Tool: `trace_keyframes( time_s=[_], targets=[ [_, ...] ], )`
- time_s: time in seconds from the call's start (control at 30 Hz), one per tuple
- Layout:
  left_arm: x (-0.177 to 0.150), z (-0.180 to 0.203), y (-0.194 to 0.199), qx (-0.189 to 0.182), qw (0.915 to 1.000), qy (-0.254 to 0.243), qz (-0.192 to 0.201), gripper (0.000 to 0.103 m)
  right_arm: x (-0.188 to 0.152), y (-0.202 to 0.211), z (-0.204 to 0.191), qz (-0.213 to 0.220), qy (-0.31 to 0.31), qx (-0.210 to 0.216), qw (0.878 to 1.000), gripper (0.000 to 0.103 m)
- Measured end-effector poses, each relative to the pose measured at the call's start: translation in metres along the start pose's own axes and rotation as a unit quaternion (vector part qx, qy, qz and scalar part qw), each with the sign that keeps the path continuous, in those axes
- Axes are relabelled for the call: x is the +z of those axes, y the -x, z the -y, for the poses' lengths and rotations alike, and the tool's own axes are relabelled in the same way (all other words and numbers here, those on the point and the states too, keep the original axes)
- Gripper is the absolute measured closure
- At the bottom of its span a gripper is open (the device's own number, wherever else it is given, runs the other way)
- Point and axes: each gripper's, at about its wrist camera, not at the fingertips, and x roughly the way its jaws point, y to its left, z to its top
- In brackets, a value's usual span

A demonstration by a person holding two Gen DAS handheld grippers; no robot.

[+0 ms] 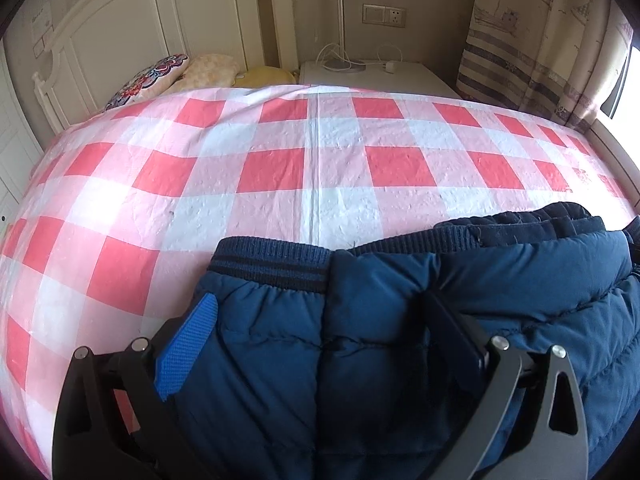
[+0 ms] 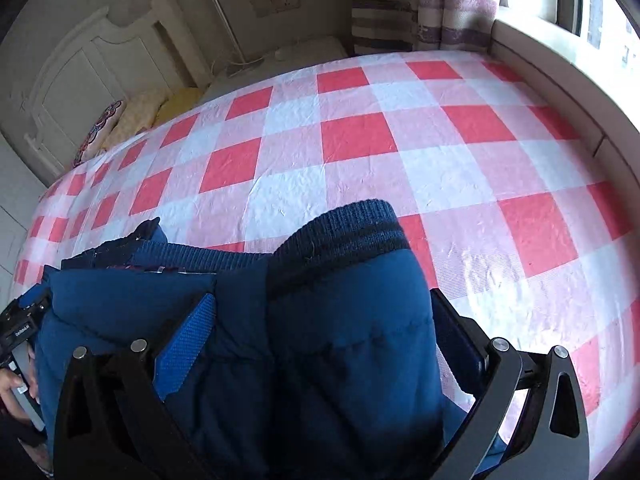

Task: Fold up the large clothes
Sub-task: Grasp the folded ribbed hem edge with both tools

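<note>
Blue puffer jacket (image 1: 400, 360) pinched in jaws of left gripper (image 1: 320, 320) and right gripper (image 2: 324, 320), above checked bedspread (image 1: 280, 168).

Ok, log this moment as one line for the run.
left tool: shut on jacket | right tool: shut on jacket | jacket: bunched, ribbed cuffs forward | checked sheet: underneath

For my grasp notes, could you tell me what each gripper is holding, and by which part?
Both hold the blue padded jacket: left gripper and right gripper each clamp bunched quilted fabric just below a ribbed knit band.
</note>
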Motion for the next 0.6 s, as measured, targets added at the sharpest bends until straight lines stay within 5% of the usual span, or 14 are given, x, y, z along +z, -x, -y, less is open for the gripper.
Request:
trace_keyframes(
  time_s=[0.1,0.3,0.43,0.6],
  targets=[
    [0.0,0.0,0.001,0.006,1.0,-0.003,0.003,0.002,-0.003,0.028,-0.011,0.024,0.006,-0.04,0.999,0.005],
    [-0.001,0.005,0.002,0.017,0.9998,-0.011,0.008,0.002,-0.053,0.099,-0.064,0.071,0.116,0.025,0.99,0.005],
    [-0.001,0.009,0.003,0.027,0.9994,-0.018,0.011,0.002,-0.107,0.093,-0.096,0.039,0.208,0.011,0.977,0.005],
    [-0.002,0.009,0.003,0.028,0.9994,-0.019,0.011,0.002,-0.119,0.081,-0.084,0.044,0.185,0.03,0.981,0.004]
  ],
)
